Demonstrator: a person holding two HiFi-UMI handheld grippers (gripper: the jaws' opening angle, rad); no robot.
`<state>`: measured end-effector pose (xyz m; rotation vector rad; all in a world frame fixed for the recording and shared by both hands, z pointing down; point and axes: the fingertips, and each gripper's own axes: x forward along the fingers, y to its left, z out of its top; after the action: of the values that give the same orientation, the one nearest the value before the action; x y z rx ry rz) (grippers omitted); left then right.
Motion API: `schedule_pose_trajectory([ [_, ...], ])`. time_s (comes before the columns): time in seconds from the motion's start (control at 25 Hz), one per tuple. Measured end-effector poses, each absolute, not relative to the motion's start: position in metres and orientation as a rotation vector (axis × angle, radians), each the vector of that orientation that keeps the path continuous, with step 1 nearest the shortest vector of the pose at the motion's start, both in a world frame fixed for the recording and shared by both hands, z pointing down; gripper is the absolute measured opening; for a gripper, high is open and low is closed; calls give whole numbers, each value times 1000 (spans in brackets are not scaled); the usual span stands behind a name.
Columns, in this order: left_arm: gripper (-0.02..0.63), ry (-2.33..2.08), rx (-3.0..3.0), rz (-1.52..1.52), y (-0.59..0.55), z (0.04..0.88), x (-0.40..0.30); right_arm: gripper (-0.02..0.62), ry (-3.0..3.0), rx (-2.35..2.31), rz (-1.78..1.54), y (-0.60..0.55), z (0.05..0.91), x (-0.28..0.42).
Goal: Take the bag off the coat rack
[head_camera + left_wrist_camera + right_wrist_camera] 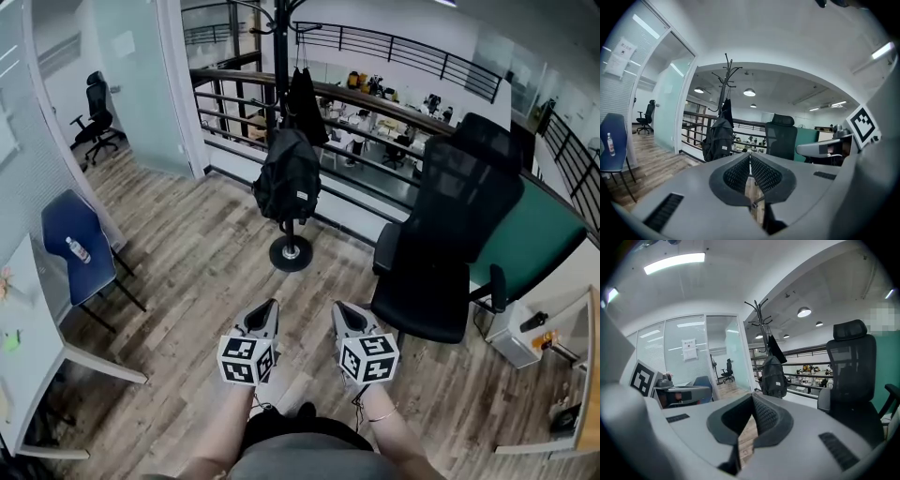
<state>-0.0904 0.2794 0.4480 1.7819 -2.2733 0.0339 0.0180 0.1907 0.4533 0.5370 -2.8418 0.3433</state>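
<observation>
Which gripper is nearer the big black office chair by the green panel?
Right. The right gripper sits just left of the office chair, near its seat; the left gripper is farther left, beyond the right one. Both are shut and empty.

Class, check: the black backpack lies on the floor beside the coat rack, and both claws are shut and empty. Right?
No. The black backpack hangs on the coat rack, as the head view shows. The left claw and right claw are shut and empty.
</observation>
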Motion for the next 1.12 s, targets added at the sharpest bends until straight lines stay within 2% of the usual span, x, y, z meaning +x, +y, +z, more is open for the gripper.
schedule_pose_trajectory([
  [0.28,31,-2319,1743,69,279,446,-98,6,-2840,586,350,179,456,16],
  [0.36,50,-2331,1730,73,279,447,-102,9,-2839,580,366,177,458,14],
  [0.44,98,-2333,1721,80,278,450,-106,79,-2838,569,380,174,461,12],
  [0.8,230,-2329,1673,76,245,464,-146,186,-2818,542,366,143,470,-22],
  [1.12,250,-2336,1678,105,193,472,-207,235,-2810,510,311,93,471,-74],
])
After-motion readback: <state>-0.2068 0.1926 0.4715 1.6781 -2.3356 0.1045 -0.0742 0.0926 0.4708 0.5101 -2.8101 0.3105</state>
